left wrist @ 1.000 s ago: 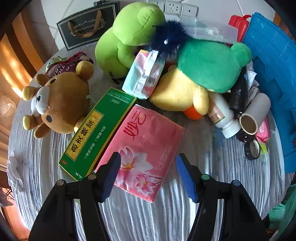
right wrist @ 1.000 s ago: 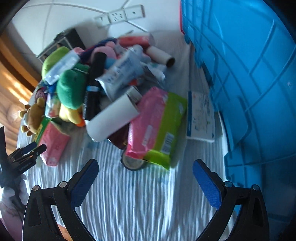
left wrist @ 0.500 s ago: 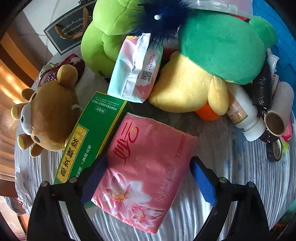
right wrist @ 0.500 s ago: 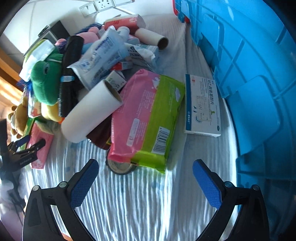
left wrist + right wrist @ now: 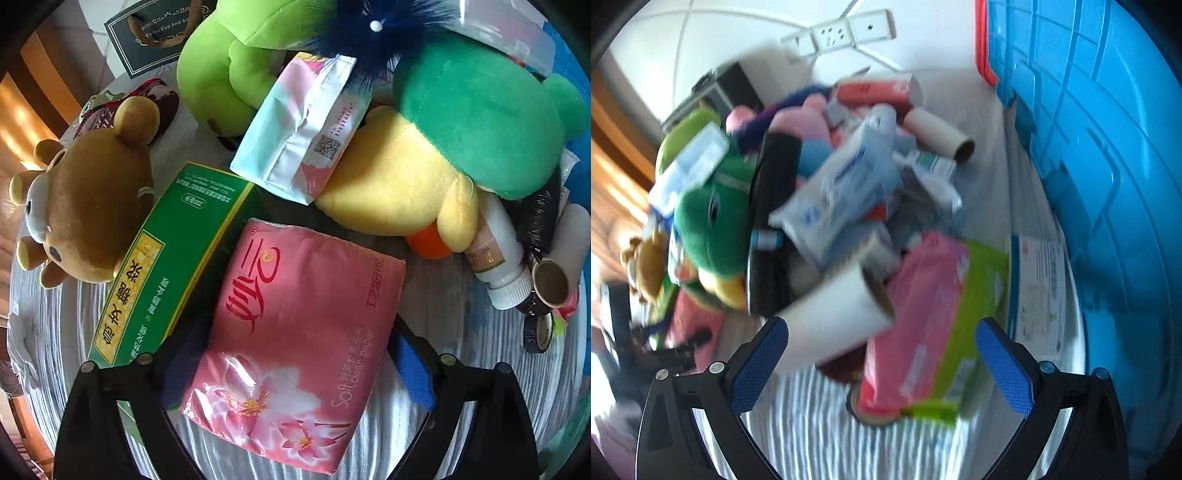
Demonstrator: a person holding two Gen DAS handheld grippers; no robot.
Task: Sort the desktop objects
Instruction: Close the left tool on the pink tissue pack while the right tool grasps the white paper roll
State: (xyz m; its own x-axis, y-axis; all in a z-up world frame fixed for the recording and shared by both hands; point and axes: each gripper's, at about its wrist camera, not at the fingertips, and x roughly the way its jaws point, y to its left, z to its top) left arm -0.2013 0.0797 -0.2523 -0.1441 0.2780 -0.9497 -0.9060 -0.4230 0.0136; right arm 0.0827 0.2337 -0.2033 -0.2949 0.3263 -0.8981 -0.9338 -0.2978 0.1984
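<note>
Left gripper (image 5: 291, 354) spread wide, jaws just opened, straddling the pink tissue pack (image 5: 299, 314) flat on the striped tablecloth (image 5: 450, 306) beside the green box (image 5: 166, 266), not squeezing yet; right gripper (image 5: 881, 365) gaping empty over the pink-green wipes (image 5: 934, 332).

Pink flowered tissue pack (image 5: 295, 325) lies flat on the striped cloth, touching a green box (image 5: 162, 266)
</note>
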